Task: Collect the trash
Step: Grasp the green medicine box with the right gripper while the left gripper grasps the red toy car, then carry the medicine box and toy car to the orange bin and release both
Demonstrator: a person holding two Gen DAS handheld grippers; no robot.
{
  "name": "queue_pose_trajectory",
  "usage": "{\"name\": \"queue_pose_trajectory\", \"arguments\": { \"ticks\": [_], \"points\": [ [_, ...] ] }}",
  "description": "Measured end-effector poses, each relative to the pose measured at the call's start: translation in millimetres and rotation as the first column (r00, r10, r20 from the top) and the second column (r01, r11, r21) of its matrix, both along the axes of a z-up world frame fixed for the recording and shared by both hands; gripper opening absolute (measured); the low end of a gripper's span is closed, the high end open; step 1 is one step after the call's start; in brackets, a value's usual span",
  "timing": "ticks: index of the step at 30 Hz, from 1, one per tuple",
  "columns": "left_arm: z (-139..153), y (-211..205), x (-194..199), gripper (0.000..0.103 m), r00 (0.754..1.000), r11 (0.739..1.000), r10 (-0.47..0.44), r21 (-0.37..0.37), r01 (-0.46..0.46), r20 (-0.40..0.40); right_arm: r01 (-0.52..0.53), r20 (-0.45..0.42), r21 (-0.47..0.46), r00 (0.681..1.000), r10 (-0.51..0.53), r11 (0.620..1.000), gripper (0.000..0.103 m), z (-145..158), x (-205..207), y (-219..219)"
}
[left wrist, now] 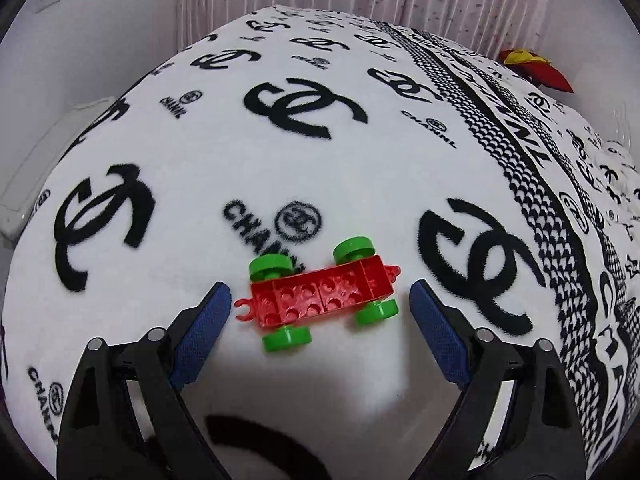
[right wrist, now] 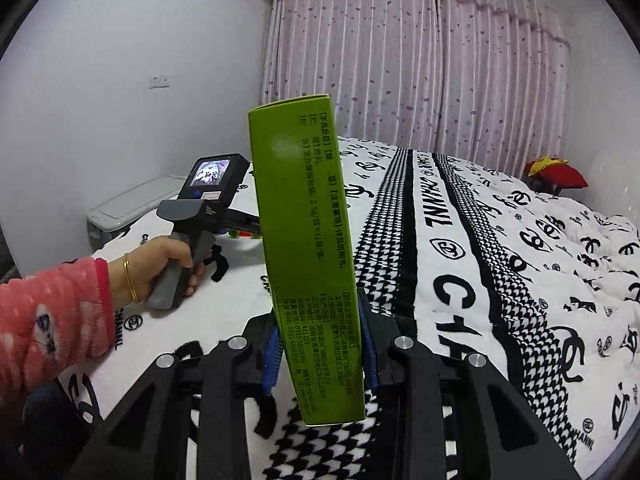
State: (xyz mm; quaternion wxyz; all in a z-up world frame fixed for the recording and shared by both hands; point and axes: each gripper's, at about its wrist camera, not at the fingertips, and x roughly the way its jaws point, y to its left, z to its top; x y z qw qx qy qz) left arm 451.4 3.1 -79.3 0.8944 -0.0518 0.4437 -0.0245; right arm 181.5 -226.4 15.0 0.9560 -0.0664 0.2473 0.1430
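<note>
A red toy car base with green wheels (left wrist: 320, 296) lies upside down on the white, black-logo blanket (left wrist: 240, 152). My left gripper (left wrist: 320, 300) is open, low over the bed, with its blue pads (left wrist: 208, 320) on either side of the toy, apart from it. In the right wrist view my right gripper (right wrist: 320, 340) is shut on a green cardboard box (right wrist: 304, 220) and holds it upright above the bed. The left gripper's handle (right wrist: 200, 224), held by a hand in a pink sleeve, shows at the left there.
A red and yellow cushion (left wrist: 536, 68) (right wrist: 556, 174) lies at the far right of the bed. Pink curtains (right wrist: 420, 60) hang behind. A white lidded bin (right wrist: 132, 208) stands by the wall left of the bed.
</note>
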Motion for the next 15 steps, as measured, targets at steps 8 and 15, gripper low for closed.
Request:
{"name": "queue_pose_trajectory", "arguments": {
  "ticks": [8, 15],
  "points": [
    [16, -5, -17, 0.069, 0.998, 0.999, -0.036, 0.035, 0.034, 0.056, 0.000, 0.001, 0.009, 1.000, 0.000, 1.000, 0.032, 0, -4, -2],
    [51, -7, -77, 0.069, 0.988, 0.994, -0.102, 0.061, 0.095, 0.115, 0.001, 0.001, 0.017, 1.000, -0.001, 1.000, 0.032, 4, -23, -1]
  ]
}}
